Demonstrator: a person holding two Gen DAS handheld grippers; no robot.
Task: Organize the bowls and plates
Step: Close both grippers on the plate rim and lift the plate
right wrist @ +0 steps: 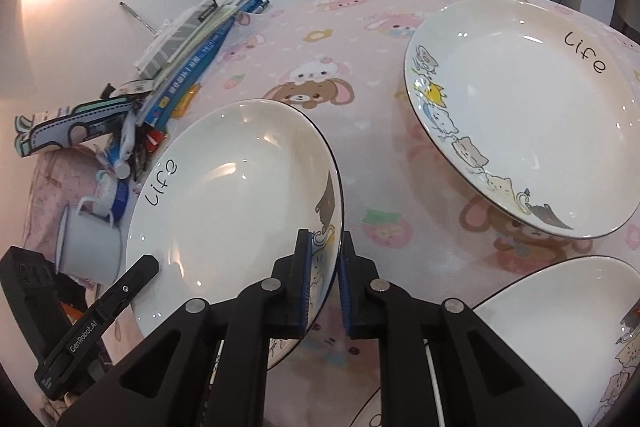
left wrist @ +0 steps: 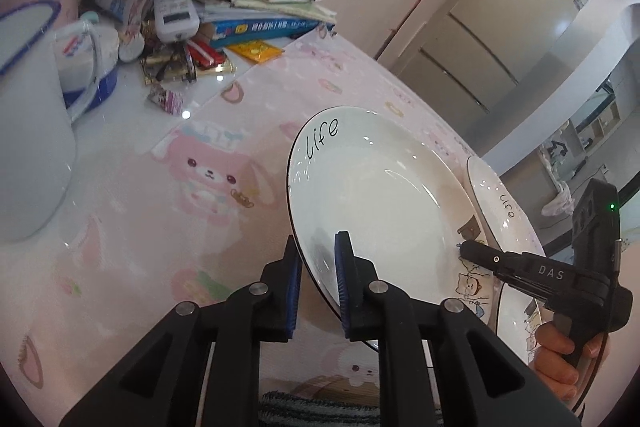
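Gripping opposite rims of one white plate (right wrist: 236, 211), the left gripper (left wrist: 318, 281) and right gripper (right wrist: 324, 281) are both closed narrow on it, above the pink tablecloth (right wrist: 360, 99).

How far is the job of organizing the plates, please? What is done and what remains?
No stacking is visible yet. In hand: the left gripper and right gripper each clamp opposite rims of one white plate, which looks tilted above the tablecloth. Left: a second plate still lies alone, and a third plate sits near the table's edge.
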